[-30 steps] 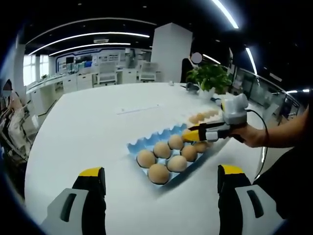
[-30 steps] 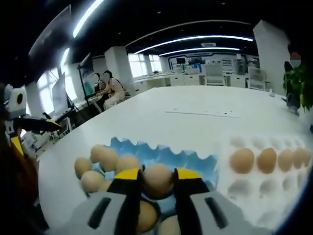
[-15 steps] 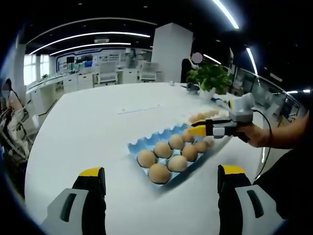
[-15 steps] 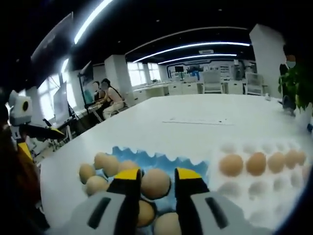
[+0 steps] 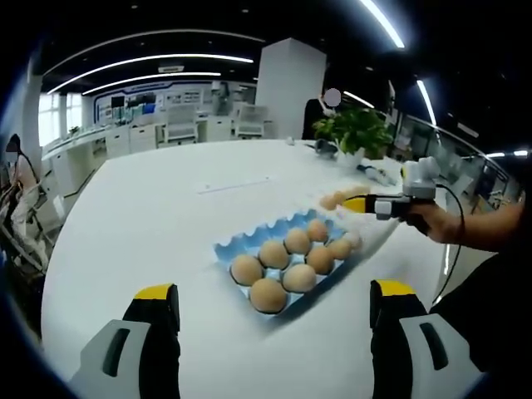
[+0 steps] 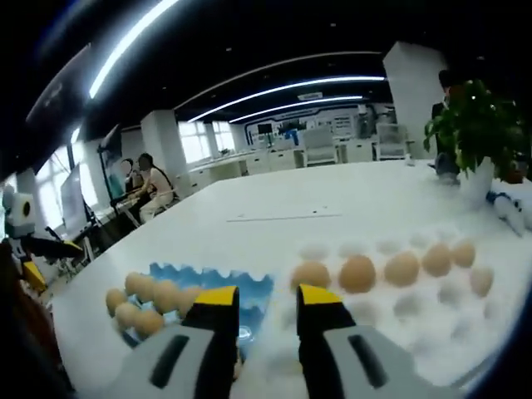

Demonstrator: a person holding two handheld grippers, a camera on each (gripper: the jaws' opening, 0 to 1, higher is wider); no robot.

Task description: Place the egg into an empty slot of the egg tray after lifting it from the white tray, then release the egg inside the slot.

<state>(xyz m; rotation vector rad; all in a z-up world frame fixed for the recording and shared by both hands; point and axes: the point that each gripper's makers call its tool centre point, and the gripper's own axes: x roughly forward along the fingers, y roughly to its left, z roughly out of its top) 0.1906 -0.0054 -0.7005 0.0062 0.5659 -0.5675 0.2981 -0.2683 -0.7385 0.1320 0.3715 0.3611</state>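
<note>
A blue egg tray (image 5: 233, 247) lies on the white table and holds several brown eggs (image 5: 268, 294). Behind it and to its right lies the white tray (image 6: 416, 309) with a row of several eggs (image 6: 357, 273). My right gripper (image 6: 267, 298) hovers at the seam between the blue egg tray (image 6: 249, 287) and the white tray, its jaws an egg's width apart with nothing between them. A hand holds that right gripper (image 5: 356, 202) above the white tray (image 5: 359, 193). My left gripper (image 5: 273, 291) hangs wide open and empty in front of the blue tray.
A potted plant (image 5: 357, 131) stands at the table's far edge, near a small object (image 6: 509, 209) beside the white tray. People sit at desks (image 6: 150, 187) beyond the table. The person's arm (image 5: 490, 229) reaches in from the right.
The egg that sat between my right jaws now lies in the blue tray. My right gripper has drawn back and swung toward the white tray, empty. The left gripper has stayed put.
</note>
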